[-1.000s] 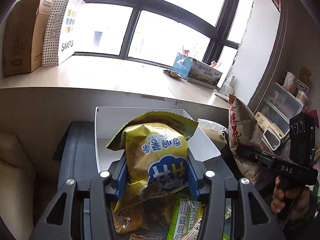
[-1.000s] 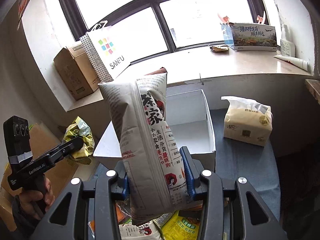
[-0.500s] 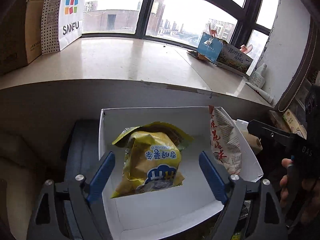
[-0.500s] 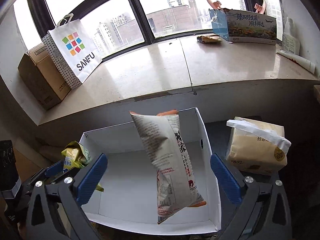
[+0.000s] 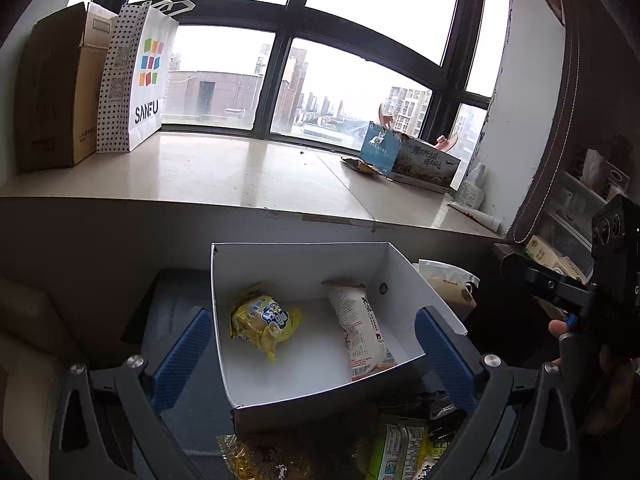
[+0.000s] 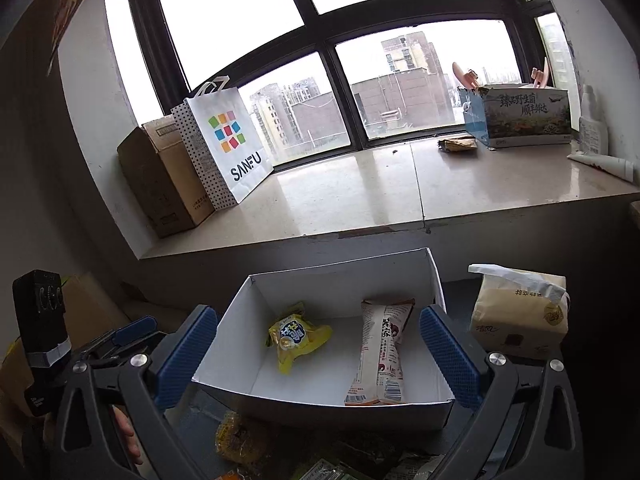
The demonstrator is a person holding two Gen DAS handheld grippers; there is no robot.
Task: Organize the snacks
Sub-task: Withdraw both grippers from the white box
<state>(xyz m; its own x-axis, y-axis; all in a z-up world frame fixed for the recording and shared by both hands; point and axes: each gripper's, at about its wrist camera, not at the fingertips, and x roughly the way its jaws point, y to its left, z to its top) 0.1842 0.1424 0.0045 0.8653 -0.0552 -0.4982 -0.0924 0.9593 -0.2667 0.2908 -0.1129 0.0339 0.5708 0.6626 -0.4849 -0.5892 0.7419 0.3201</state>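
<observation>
A white cardboard box [image 5: 296,264] stands open on the dark surface; it also shows in the right wrist view [image 6: 340,280]. In it lie a yellow snack bag [image 5: 262,322] [image 6: 296,336] on the left and a white printed snack bag [image 5: 362,330] [image 6: 382,350] on the right. My left gripper [image 5: 312,354] is open and empty, its jaws wide apart above the box's near side. My right gripper [image 6: 318,354] is open and empty too, above the box. More snack packets [image 5: 396,448] [image 6: 240,440] lie in front of the box.
A tissue pack [image 6: 520,316] [image 5: 448,284] sits right of the box. The window sill [image 5: 240,172] behind holds a cardboard carton [image 5: 52,88], a SANFU paper bag [image 5: 136,80], a printed box [image 5: 412,158] and a bottle [image 6: 592,128].
Both grippers opened and let go of their snack bags, which dropped into the white box. Both grippers then pulled back from the box.
</observation>
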